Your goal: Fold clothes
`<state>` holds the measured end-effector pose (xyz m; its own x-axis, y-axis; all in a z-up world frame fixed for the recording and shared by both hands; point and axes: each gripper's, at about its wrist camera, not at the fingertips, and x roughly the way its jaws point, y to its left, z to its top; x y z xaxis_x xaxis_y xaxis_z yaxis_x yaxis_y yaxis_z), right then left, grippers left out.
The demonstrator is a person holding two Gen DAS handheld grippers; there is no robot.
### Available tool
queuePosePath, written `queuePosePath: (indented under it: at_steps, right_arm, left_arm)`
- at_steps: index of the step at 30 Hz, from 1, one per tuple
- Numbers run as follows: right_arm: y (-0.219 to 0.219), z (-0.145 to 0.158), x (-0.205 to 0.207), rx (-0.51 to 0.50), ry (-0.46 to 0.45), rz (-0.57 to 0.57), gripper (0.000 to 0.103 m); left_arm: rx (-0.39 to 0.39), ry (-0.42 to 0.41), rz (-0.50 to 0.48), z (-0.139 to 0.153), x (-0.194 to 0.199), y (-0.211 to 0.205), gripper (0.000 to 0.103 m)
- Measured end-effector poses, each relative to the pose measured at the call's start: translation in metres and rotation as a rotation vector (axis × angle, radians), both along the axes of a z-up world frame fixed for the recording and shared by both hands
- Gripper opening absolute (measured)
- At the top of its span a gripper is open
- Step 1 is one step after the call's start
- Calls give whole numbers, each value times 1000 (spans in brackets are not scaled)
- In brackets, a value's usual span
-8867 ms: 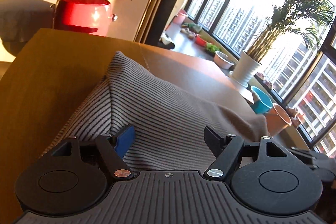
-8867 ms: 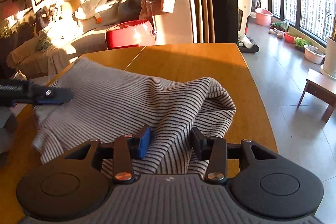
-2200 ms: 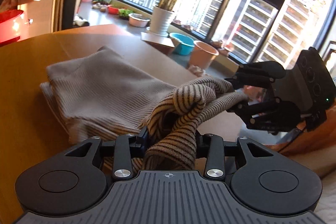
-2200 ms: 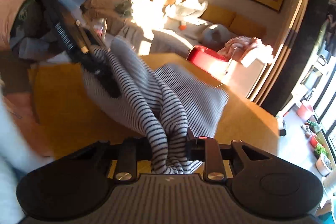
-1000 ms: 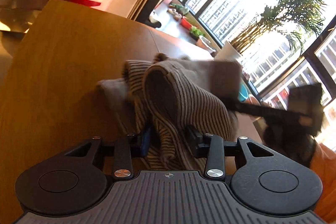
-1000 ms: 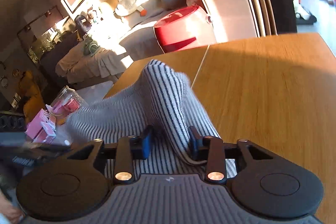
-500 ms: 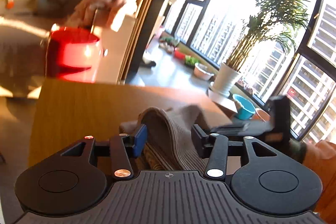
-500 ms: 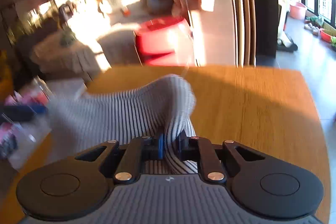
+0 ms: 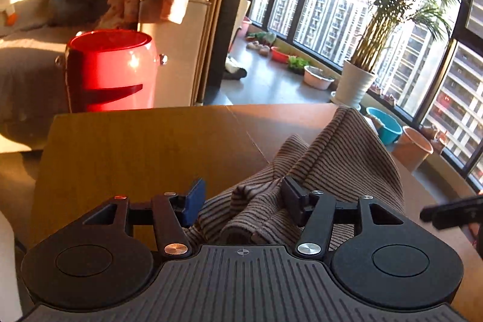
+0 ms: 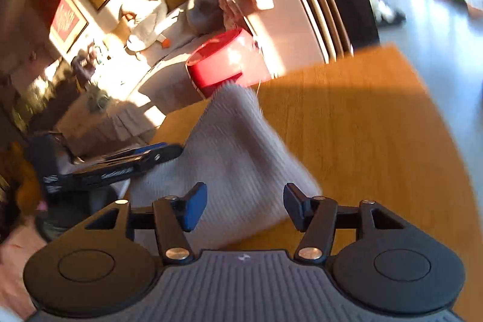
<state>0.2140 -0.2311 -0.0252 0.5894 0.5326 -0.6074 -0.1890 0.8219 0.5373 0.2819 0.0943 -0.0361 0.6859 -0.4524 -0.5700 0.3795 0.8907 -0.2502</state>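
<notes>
- The striped top [image 9: 338, 159] is lying bunched on the wooden table [image 9: 145, 147], late sun raking across the room.
- The left gripper [image 9: 243, 198] is hovering over the near folds, its jaws spread wide and gripping nothing; the dark right finger [image 9: 291, 195] is sitting against a ridge of cloth, while the blue pad [image 9: 194, 196] is standing clear over bare wood.
- The right gripper [image 10: 244, 205] is also gaping wide above the top [image 10: 238, 159], which is showing blurred in this view.
- The left gripper [image 10: 120, 162] is appearing at the top's left edge in the right wrist view.
- A red bin [image 9: 110, 71] is standing beyond the table's far edge.
- A potted palm [image 9: 398, 14] is catching light by the windows.
</notes>
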Motion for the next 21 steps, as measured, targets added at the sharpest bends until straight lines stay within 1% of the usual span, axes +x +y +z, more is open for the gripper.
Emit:
queuePosePath:
  at_steps: [1, 2, 3, 4, 6, 7, 8, 11, 13, 18, 21]
  right_arm:
    - [1, -7, -2, 28, 38, -4, 51]
    - [6, -13, -1, 28, 62, 3, 41]
    - [11, -20, 0, 28, 85, 9, 39]
    - [16, -26, 2, 23, 105, 11, 39]
    - [23, -31, 11, 6, 110, 10, 38]
    - [26, -31, 16, -5, 102, 11, 38]
    - [29, -30, 20, -20, 90, 13, 38]
    - [34, -22, 33, -116, 19, 15, 38]
    - [34, -19, 43, -172, -22, 0, 38]
    - [30, -13, 67, -328, -107, -56, 40]
    - [27, -10, 75, -377, -123, -75, 40]
  left_arm:
    - [-23, 14, 7, -3, 2, 4, 61]
    - [-37, 25, 10, -4, 2, 6, 61]
    - [-48, 35, 10, -5, 0, 7, 61]
    - [-59, 44, 10, -6, -2, 8, 60]
    - [-76, 64, 15, -8, -6, 11, 60]
    - [-88, 79, 28, -11, 1, 14, 60]
    - [-109, 96, 37, -12, 0, 18, 60]
    - [-198, 168, 55, -16, 1, 27, 60]
    - [-235, 197, 44, -18, -2, 26, 60]
    - [-279, 240, -39, -20, -21, 4, 68]
    - [-304, 257, -80, -23, -26, -12, 70]
